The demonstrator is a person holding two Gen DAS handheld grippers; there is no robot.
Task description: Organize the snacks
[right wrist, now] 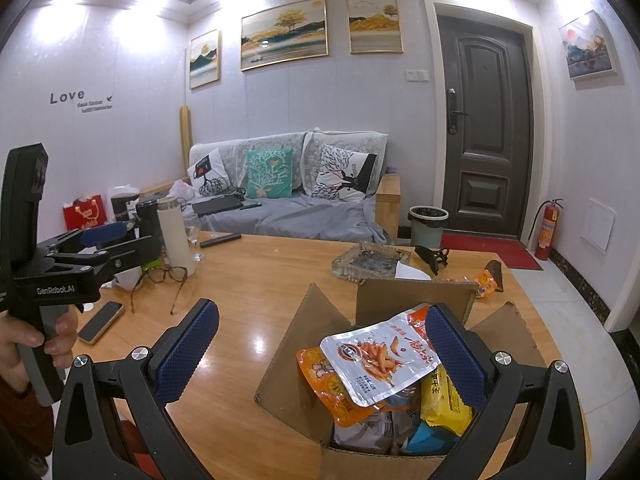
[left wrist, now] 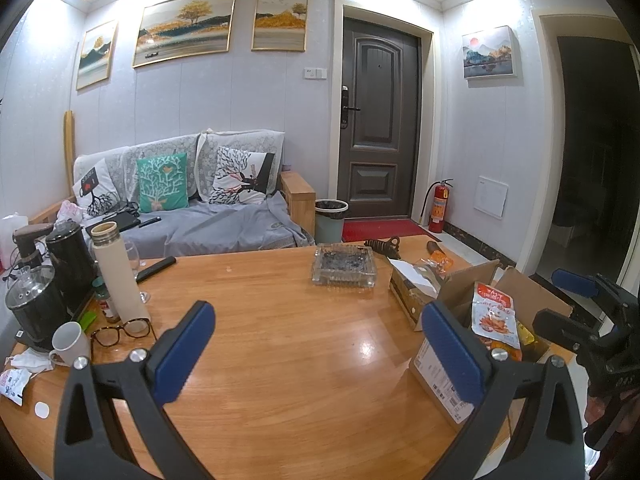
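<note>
the open brown cardboard box (right wrist: 384, 300) stands on the wooden bench (right wrist: 256, 300), flaps spread for access. the silver-and-red snack packet (right wrist: 380, 364) lies topmost inside. the right claw (right wrist: 320, 356), released, hovers above the box; the left claw (left wrist: 316, 352), released, waits beside it.

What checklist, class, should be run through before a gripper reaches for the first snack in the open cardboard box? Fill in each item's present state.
1. Box flaps open: ok; the cardboard box stands open on the table.
2. Top snack reachable: ok; the silver and red packet lies uppermost, uncovered.
3. Right gripper ready: ok; open, holding nothing, over the box.
4. Left gripper ready: ok; open, holding nothing, above bare table.
5. Bare space to set snacks down: ok; wood left of the box is bare.
6. Contents under the top packets: cannot tell; mostly hidden.
</note>
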